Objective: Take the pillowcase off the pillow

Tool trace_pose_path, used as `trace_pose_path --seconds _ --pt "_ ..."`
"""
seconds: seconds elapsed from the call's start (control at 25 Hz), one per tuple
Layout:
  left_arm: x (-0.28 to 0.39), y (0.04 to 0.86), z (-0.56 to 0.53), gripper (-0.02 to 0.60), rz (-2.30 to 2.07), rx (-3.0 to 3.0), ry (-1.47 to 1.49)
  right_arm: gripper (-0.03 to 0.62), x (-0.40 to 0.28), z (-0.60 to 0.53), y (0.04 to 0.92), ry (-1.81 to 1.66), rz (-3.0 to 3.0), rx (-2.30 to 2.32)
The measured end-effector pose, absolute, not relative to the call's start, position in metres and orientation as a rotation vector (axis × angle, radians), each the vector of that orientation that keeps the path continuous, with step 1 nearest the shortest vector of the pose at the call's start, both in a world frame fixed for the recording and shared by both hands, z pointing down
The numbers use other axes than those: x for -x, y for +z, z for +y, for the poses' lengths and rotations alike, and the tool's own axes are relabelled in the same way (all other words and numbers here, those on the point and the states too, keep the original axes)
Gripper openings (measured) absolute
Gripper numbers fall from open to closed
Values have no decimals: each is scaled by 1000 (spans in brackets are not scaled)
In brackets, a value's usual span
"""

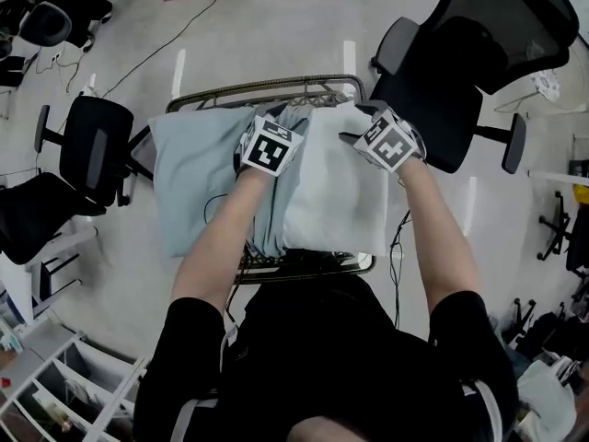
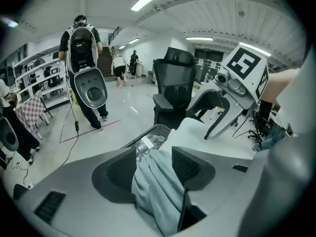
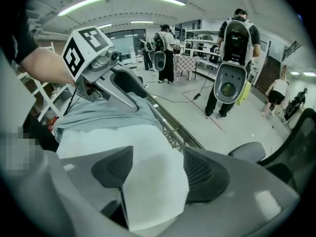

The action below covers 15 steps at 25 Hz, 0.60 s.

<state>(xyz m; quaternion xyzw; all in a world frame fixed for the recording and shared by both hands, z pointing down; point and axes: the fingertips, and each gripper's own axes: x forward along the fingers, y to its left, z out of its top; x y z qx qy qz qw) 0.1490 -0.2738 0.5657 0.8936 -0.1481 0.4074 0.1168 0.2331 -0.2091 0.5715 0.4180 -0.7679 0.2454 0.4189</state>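
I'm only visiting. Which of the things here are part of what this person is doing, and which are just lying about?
Part of the job: light blue pillowcase; white pillow; left tool, with pillowcase cloth between its jaws; right tool, gripping the pillow's corner; wire rack underneath.

Just around: black office chairs; floor cable; people in the background.

— Left gripper (image 2: pixel 153 153), jaws?
— Apart. Pale blue pillowcase (image 2: pixel 158 191) bunched between them.
— To its right?
— White pillow (image 2: pixel 222 144), touching the cloth; right gripper (image 2: pixel 205 126) over it.
— Beyond?
— Wire rack (image 2: pixel 140 141), far edge just past the jaws. Black chair (image 2: pixel 173 83) behind. Person (image 2: pixel 81 43) far left, back turned.
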Motion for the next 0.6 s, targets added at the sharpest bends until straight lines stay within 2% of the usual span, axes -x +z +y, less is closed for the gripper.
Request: trace_pose_path --seconds 0.12,0.48,0.52,0.6 --pt "-163 586 -282 215 -414 -2595 1253 351 -227 -219 596 644 -1932 -915" --pt "-178 627 -287 209 -331 -2527 1431 371 -216 -213 658 767 -1904 -532" --pt "-177 629 -288 188 -333 -2529 1460 362 -214 -211 660 776 -1914 -519" --pt "-172 633 -290 80 -327 -2552 1551 306 -209 -207 657 769 -1926 -495"
